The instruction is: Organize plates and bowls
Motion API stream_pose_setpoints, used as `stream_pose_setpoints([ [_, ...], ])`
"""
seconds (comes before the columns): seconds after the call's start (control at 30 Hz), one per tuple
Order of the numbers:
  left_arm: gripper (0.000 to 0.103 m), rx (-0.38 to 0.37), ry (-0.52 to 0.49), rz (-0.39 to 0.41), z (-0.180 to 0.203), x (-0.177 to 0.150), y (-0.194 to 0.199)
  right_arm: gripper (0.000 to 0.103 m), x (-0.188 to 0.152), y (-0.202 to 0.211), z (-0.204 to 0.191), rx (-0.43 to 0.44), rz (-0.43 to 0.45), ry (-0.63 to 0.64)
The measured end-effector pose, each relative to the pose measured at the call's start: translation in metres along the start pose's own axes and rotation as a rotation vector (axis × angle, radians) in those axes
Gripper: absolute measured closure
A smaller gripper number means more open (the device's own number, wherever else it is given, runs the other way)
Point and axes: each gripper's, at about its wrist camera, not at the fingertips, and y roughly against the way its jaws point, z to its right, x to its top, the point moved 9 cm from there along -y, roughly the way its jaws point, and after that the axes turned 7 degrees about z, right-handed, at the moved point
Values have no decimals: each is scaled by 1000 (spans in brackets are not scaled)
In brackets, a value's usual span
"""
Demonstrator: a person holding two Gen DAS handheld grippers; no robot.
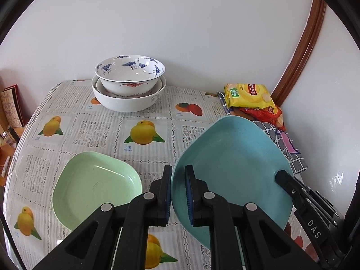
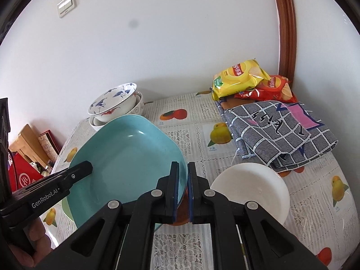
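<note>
blue plate (image 1: pixel 231 164) | tilted, off the table | left gripper (image 1: pixel 178 193) and right gripper (image 2: pixel 182 191) jaws clamp opposite rims

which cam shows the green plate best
The left wrist view: the green plate lies flat on the tablecloth with nearly its whole inside visible, beside the left tool. In the right wrist view only a thin green sliver shows beneath the blue plate.
</note>
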Motion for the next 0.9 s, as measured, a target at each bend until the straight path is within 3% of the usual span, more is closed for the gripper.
stream_pose_setpoints([
  [0.4,92,4,-6,22,1,-11,27,96,-12,23,-4,1,11,-12],
  [0.9,92,22,13,25,-10,-15,35,96,-16,27,-17,11,15,-2],
])
